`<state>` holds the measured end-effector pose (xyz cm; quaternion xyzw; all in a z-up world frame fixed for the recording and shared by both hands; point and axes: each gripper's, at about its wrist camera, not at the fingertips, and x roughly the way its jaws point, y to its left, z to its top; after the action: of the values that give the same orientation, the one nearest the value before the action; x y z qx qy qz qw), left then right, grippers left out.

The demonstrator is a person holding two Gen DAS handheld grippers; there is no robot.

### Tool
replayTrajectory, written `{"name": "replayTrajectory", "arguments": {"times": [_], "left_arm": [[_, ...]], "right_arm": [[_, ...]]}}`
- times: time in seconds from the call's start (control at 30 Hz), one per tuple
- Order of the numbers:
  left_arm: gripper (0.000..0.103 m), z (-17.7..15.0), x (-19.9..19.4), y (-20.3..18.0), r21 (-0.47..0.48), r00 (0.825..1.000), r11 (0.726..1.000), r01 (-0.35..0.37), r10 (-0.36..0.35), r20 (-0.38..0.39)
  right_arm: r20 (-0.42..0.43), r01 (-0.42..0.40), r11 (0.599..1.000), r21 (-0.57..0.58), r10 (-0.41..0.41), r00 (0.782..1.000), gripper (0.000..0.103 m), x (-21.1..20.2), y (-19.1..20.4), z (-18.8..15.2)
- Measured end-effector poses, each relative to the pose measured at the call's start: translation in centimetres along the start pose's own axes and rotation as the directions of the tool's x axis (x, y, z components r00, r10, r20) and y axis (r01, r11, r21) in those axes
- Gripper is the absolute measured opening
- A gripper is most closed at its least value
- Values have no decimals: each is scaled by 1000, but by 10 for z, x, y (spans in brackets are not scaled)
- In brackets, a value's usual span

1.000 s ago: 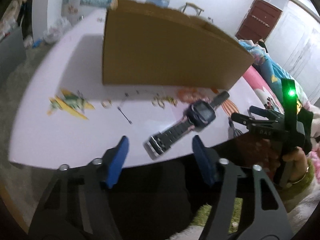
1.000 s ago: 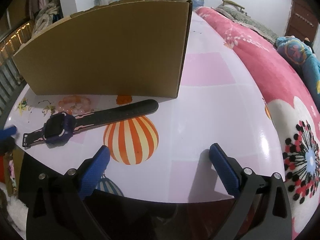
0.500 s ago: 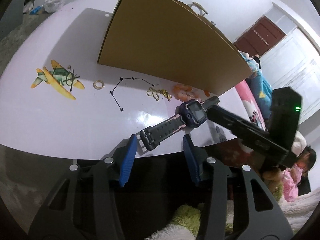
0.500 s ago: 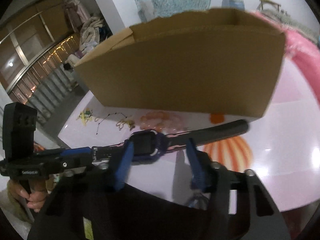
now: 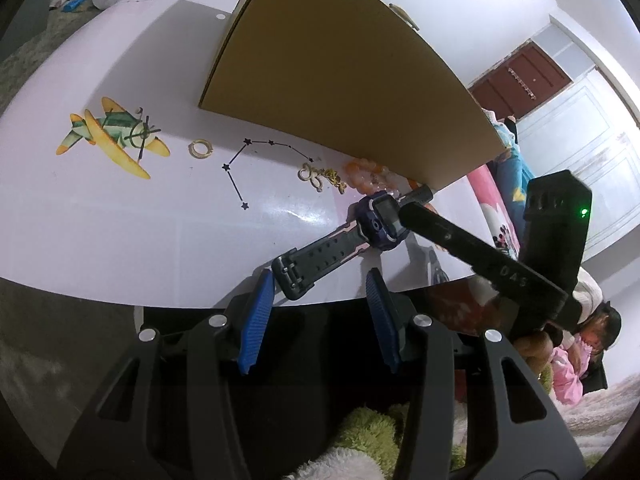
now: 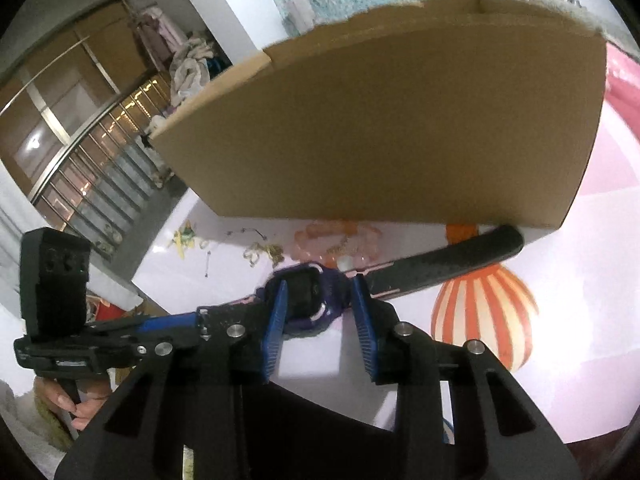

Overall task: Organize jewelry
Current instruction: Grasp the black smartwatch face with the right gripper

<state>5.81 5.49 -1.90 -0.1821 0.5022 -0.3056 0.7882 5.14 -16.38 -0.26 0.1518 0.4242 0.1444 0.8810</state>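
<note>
A purple watch [image 5: 382,220] with a black strap lies on the white table [image 5: 120,232] near its front edge; it also shows in the right wrist view [image 6: 316,300]. My left gripper [image 5: 320,280] is open, its blue pads on either side of the strap's buckle end [image 5: 292,276]. My right gripper [image 6: 318,300] has its blue pads close on both sides of the watch body, seemingly touching it. A gold ring [image 5: 200,148], a gold charm [image 5: 320,176] and an orange bead bracelet [image 5: 368,174] lie before the cardboard box [image 5: 340,80].
The tall cardboard box [image 6: 400,128] stands just behind the jewelry. Plane, star and balloon [image 6: 484,316] stickers are printed on the table. A pink bedspread and a child sit to the right of the table.
My right gripper swung left to the watch and narrowed around its body. My left gripper closed in on the strap's buckle end and narrowed a little.
</note>
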Motion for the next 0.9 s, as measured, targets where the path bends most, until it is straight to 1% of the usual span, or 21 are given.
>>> {"name": "replayTrajectory", "arguments": {"times": [0.1,0.2,0.23,0.3,0.43,0.47,0.5,0.57,0.6,0.67,0.7,0.77,0.83,0.9], "left_arm": [[45,0,-3,4,-27,999,999,36,-35,19],[45,0,-4,5,-63,992,990,126,-124,36],[45,0,-5,4,-64,990,988,139,-136,41],[45,0,-5,0,-45,989,989,141,-138,52],[45,5,0,-4,-41,993,993,110,-108,46],[43,7,2,-4,-42,994,994,102,-100,49],[40,9,4,-5,-41,995,995,92,-90,52],[36,12,7,-6,-51,995,996,79,-76,59],[32,13,7,-5,-59,996,995,76,-72,61],[27,16,9,-4,-70,997,996,51,-47,56],[21,18,11,-4,-72,998,997,37,-33,55],[12,19,14,-3,-77,999,997,2,1,46],[8,20,14,-5,-63,999,998,-25,28,44],[7,21,16,-14,-10,996,997,-83,83,37]], "right_arm": [[-8,14,1000,-4,-15,1000,31,1,2,-1],[-8,14,1000,-4,-14,1000,31,4,4,0],[-9,12,1000,-2,-12,1000,31,3,3,-1],[-9,11,1000,-3,-11,1000,31,5,4,0],[-8,10,1000,-3,-10,1000,31,6,7,-1],[-8,9,1000,-2,-9,1000,31,5,7,-2],[-8,9,1000,-1,-9,1000,31,7,8,-2],[-10,6,1000,1,-6,1000,31,5,7,-2],[-11,6,1000,1,-6,1000,31,4,7,-1],[-13,7,1000,1,-7,1000,31,3,7,-2],[-14,7,1000,1,-7,1000,31,2,7,-2],[-14,7,1000,2,-7,1000,31,1,6,-2],[-15,4,1000,3,-4,1000,31,0,5,-2],[-18,2,1000,4,-2,1000,30,-1,6,-3]]}}
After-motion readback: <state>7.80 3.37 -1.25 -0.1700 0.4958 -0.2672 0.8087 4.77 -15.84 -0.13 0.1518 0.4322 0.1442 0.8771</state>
